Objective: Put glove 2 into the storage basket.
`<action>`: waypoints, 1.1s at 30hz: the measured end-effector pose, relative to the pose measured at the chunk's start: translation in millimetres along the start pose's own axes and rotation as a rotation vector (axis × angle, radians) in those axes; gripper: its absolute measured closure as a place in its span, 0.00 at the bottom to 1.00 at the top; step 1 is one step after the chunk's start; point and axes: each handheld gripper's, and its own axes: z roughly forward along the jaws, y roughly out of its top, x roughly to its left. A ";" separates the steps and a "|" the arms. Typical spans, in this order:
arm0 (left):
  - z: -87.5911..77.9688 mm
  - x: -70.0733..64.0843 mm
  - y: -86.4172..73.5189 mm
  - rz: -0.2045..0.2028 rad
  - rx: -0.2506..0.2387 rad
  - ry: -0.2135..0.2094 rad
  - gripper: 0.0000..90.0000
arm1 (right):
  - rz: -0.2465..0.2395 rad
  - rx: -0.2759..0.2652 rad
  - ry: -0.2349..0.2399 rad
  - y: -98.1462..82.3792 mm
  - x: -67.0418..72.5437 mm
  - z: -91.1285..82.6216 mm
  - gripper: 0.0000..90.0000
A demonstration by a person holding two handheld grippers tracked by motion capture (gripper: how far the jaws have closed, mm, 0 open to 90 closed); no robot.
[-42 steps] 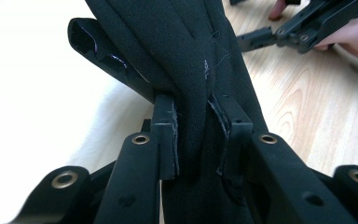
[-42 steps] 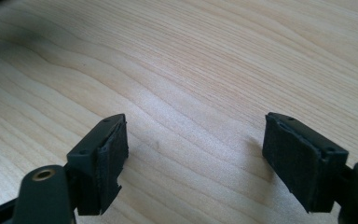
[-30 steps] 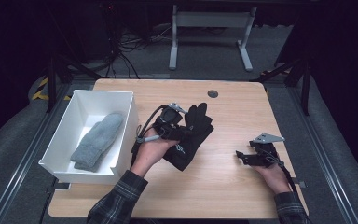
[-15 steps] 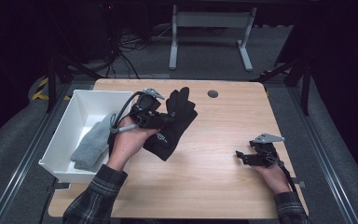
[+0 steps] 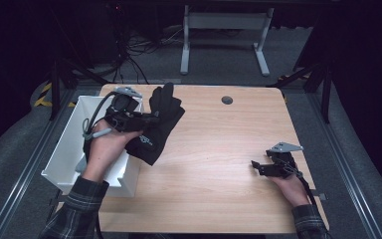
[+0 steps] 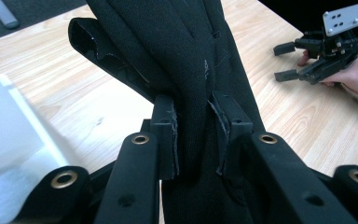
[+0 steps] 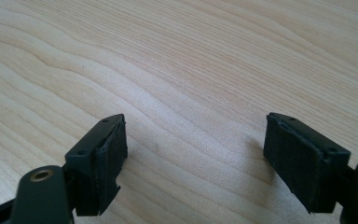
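Observation:
A black glove (image 5: 160, 124) hangs in the air at the table's left side, pinched by my left gripper (image 5: 149, 121) just beside the white bin (image 5: 67, 149). In the left gripper view the two pads (image 6: 167, 135) press on the glove's dark fabric (image 6: 186, 60), which rises up and away from the jaws. My right gripper (image 5: 256, 166) rests near the right edge of the wooden table (image 5: 219, 149), jaws spread wide with only bare wood (image 7: 191, 93) between them. It also appears far off in the left gripper view, as the right gripper (image 6: 289, 60) in a hand.
The white bin stands at the table's left edge, and a grey cloth item (image 5: 81, 163) inside it peeks out beside my left hand. A round cable hole (image 5: 227, 100) lies at the table's back. Metal desk legs (image 5: 224, 40) stand on the floor beyond.
My left gripper has carried the black glove leftward and up, from the table's middle to the bin's near wall. The right gripper has stayed put.

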 end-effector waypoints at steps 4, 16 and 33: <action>-17.3 10.6 -8.1 -0.022 -0.018 0.028 0.81 | 0.001 0.000 -0.001 0.1 0.1 0.1 0.25; -61.2 54.1 -48.6 -0.133 -0.055 0.129 0.81 | 0.003 0.000 -0.004 0.2 0.3 0.3 0.25; -36.2 105.8 -95.2 -0.279 0.024 0.128 0.81 | 0.007 0.001 -0.007 0.6 0.7 0.6 0.25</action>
